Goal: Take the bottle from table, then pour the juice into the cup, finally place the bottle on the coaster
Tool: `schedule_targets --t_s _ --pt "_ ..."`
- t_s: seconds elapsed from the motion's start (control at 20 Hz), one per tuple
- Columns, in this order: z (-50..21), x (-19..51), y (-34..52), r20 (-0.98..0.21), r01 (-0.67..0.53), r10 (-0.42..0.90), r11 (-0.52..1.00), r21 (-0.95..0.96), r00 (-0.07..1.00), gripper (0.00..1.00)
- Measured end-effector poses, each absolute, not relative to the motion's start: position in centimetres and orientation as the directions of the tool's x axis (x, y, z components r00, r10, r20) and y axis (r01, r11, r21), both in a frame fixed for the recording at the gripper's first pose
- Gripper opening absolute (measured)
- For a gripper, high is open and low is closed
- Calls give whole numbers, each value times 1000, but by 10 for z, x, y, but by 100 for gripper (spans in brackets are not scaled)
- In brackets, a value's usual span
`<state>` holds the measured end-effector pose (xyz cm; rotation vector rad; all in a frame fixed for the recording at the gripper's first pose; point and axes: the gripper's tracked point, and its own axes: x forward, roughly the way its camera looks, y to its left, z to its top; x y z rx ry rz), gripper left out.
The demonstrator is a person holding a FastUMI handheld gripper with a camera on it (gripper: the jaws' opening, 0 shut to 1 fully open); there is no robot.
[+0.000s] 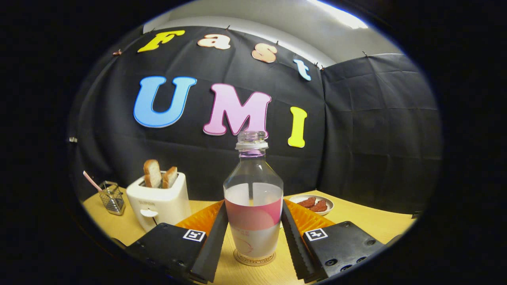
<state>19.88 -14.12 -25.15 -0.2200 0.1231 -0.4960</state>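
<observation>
The tongs (253, 233) stand on either side of the bottle (253, 198), one finger along each flank at the height of the pink label. Both pads look to be touching the plastic, but whether they press it or have just let go I cannot tell. The bottle stands upright between them, cap off, its foot set squarely on a round coaster (253, 259) on the table (368, 221). The pale liquid inside reaches only partway up, roughly to the shoulder of the label.

Judging by that, the last step of the task is at hand or done: the bottle is on the coaster, where it is meant to end. An upright bottle with an open neck has to be left gently, so opening the fingers evenly and backing straight away would keep it from tipping. The cup is nowhere to be pointed at here.

Beyond the fingers, to the left of the bottle, a cream toaster (158, 200) holds two slices of bread (158, 176) standing out of its slots. Further left sits a small wire basket (111, 197) with a pink stick in it. To the right, behind the right finger, a small plate (328, 205) carries a few reddish pieces of food.

The table is pale wood, smooth and bare around the coaster. Black cloth walls close the booth behind and to the right, with a light ceiling above.
</observation>
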Motion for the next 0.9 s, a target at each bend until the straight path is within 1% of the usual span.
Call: schedule_targets --t_s 0.2,0.55,0.9 --pt "-292 217 -152 -125 449 -482 865 -225 867 76" --pt "-316 228 -181 -136 495 -517 853 -168 845 76" --pt "-322 230 -179 -130 477 -498 864 -160 858 77"
